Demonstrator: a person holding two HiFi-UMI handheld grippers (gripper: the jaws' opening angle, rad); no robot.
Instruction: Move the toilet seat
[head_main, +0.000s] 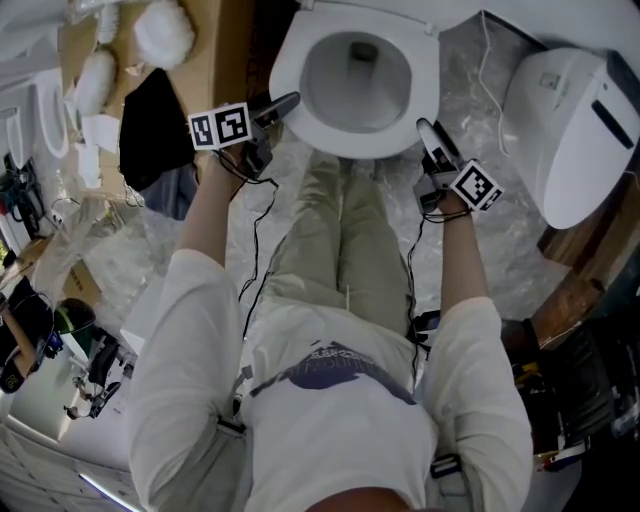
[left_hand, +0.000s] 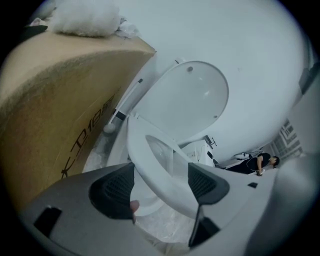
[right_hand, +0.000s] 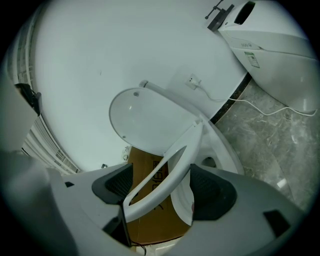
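The white toilet seat rings the bowl below me. In the left gripper view the seat ring stands tilted up off the bowl and runs between the jaws. It lies against the right pad, with a gap to the left one. The left gripper is open at the seat's left side. The right gripper is open at its right side. The raised ring passes between its pads with room on both sides. The lid stands upright behind.
A second white toilet unit lies on the marble floor to the right, with a white cable trailing past it. To the left a cardboard box stands close, and a black cloth lies beside it.
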